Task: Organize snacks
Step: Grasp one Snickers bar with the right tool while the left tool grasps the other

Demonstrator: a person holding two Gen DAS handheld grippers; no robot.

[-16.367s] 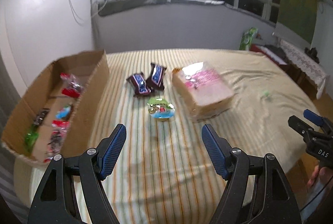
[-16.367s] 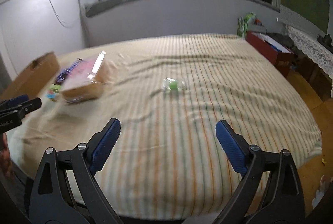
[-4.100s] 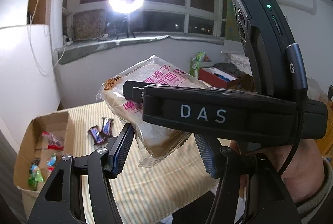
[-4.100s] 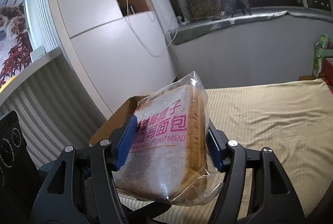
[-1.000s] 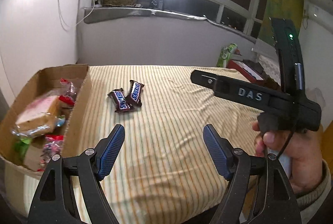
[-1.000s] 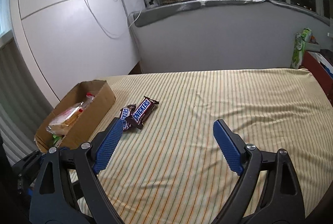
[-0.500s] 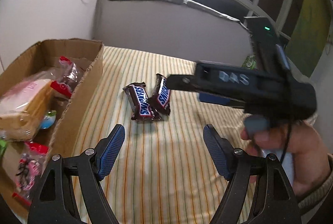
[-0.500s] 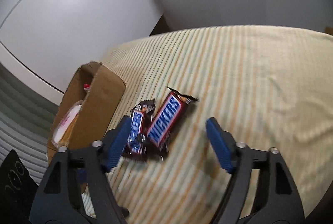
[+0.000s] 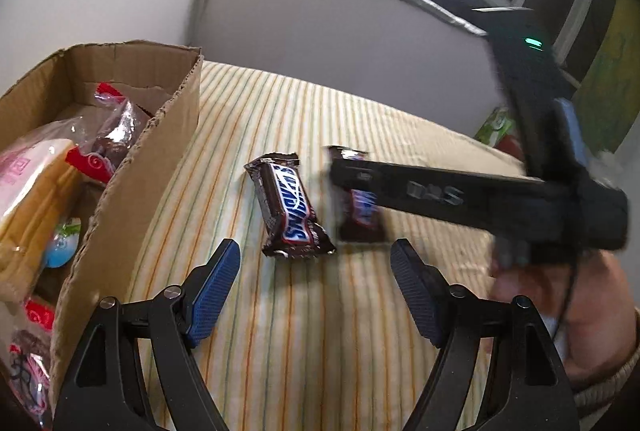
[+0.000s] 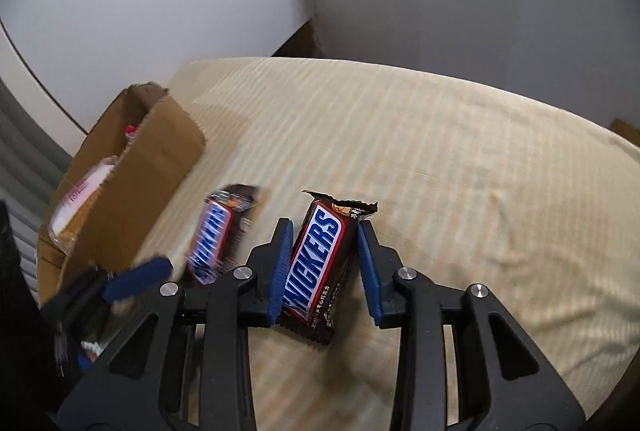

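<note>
Right gripper [image 10: 324, 267] jaws just closing, pinching Snickers bar [image 10: 316, 263] on striped bed [image 10: 460, 159], second bar [image 9: 290, 207] ahead of spread left gripper [image 9: 316, 291], cardboard box [image 9: 160, 159] edge left, open bed right

The right gripper [image 10: 325, 267], spread wide above the striped bedcover [image 10: 460, 159] a second ago, now sits low with jaws that have just been closing on the right Snickers bar [image 10: 316, 263]. The bread bag [image 9: 28, 183], gripped in the air earlier, now lies in the cardboard box [image 9: 132, 199]. The left gripper [image 9: 316, 295] is nearer the left Snickers bar [image 9: 290, 205].
</note>
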